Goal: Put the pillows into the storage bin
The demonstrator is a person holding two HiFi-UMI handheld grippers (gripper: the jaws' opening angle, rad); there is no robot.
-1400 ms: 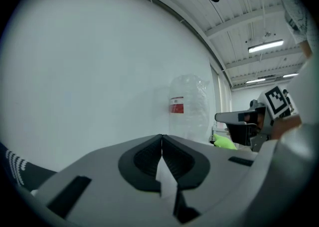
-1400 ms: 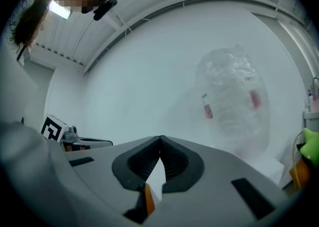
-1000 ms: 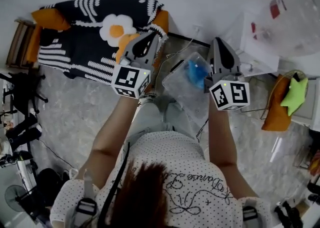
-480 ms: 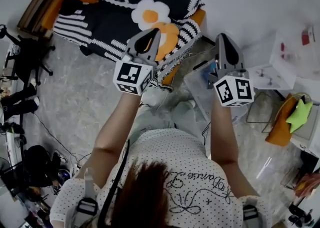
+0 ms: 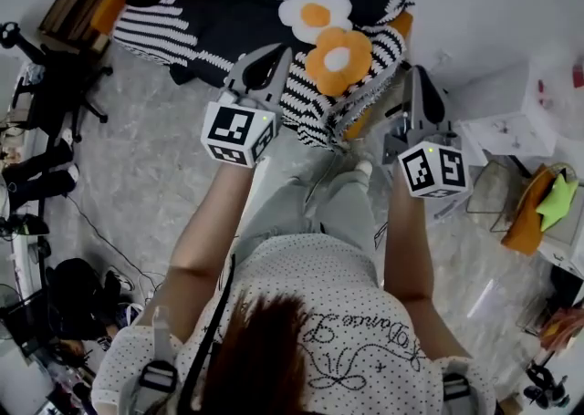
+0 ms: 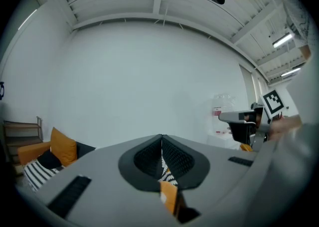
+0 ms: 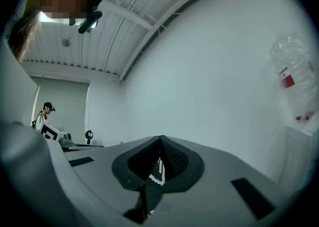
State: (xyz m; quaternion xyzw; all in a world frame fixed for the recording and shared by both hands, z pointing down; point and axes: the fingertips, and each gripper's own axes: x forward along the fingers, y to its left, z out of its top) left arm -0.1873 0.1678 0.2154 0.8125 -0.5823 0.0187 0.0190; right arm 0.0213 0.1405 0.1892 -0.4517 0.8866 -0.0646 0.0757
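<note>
Two grippers were shut tight and empty: your left gripper (image 5: 272,56) and your right gripper (image 5: 417,76) each had its jaws pressed together with nothing between them. You held them side by side, well apart. Just past the left gripper's tip, an orange flower pillow (image 5: 338,59) lay on the striped blanket (image 5: 210,25) over the sofa (image 5: 402,21), with a white flower pillow (image 5: 315,12) just beside it.

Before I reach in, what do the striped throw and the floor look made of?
Striped throw: probably knitted or woven yarn, matte; its white stripes look raised and beaded. Floor: likely stone or marble-look tile, judging by the mottled grey veining.
</note>
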